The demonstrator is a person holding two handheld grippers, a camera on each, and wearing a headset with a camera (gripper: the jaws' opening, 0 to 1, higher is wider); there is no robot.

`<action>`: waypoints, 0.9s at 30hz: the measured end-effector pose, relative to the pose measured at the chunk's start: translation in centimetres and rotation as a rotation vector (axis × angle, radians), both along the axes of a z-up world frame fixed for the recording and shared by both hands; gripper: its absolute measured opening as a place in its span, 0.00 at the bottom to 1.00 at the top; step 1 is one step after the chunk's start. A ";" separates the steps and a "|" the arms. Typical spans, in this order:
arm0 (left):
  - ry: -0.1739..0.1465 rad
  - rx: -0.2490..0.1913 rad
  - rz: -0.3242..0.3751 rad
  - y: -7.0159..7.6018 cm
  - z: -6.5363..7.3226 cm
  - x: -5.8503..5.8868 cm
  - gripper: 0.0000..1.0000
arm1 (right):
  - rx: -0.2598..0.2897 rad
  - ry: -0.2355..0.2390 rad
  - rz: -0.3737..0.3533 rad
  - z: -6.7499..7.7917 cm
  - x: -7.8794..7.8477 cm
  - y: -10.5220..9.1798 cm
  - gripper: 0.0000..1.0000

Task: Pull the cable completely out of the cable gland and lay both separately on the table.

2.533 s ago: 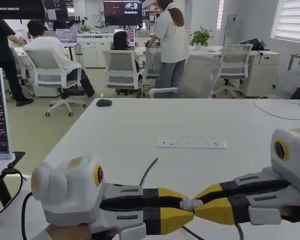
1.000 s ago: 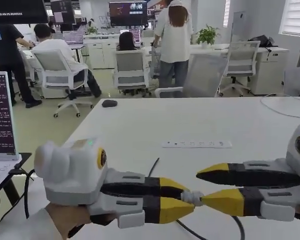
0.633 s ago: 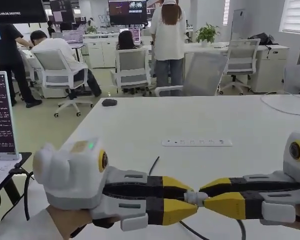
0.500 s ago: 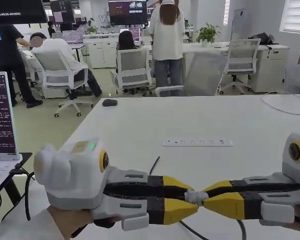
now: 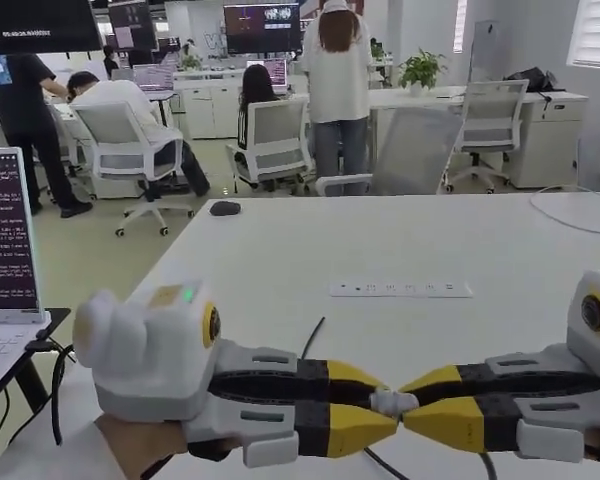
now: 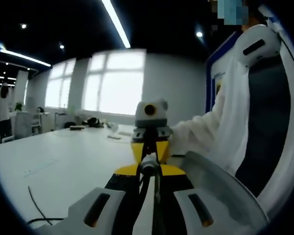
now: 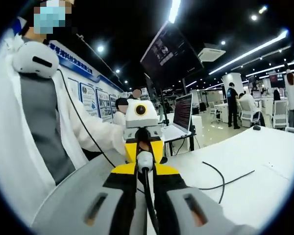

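At the bottom centre of the head view, the two tools meet tip to tip above the white table [image 5: 400, 240]. The left gripper [image 5: 383, 403] comes in from the lower left, jaws pinched narrow on the cable gland [image 5: 393, 402], a small pale fitting held clear of the tabletop. The right gripper [image 5: 408, 402] comes in from the lower right. Its jaws are likewise drawn together at the gland's other end, apparently on the cable [image 7: 148, 196] just where it leaves the gland.

Assessment: the pull is set up but not done. Cable and gland are joined, and neither has been laid down. The next move calls for firm grips on both sides and a straight draw apart along the gland's axis. A sideways tug could jam the cable or slip the small fitting.

The head view gives the layout: a power strip [image 5: 400, 289] at mid frame and black cable trailing on the table below the jaws. It does not settle what the right jaws grip. The right gripper view does: at its lower centre a black line runs from the gland down between that gripper's own jaws. The left gripper view shows the gland end-on at centre, with more cable on the table at lower left.
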State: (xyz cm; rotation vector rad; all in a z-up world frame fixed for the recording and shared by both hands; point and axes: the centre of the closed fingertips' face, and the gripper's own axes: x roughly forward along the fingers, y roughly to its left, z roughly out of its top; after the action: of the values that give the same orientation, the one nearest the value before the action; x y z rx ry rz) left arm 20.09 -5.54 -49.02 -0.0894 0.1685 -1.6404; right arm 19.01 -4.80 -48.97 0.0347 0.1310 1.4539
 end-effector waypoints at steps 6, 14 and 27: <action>0.109 -0.046 0.010 0.0 0.0 0.2 0.15 | -0.030 -0.189 0.008 0.1 -0.2 0.0 0.09; 0.105 -0.027 0.009 -0.1 -0.5 0.0 0.15 | -0.054 -0.198 0.004 -0.5 -0.2 -0.1 0.11; 0.027 0.002 0.051 -0.1 -1.5 -0.3 0.16 | -0.118 -0.106 -0.046 -2.3 0.5 -1.4 0.11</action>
State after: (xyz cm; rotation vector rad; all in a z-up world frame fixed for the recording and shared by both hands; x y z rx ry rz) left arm 19.83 -5.62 -50.52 -0.1132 0.1870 -1.5890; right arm 19.53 -6.25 -51.32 -0.1344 0.1285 1.3964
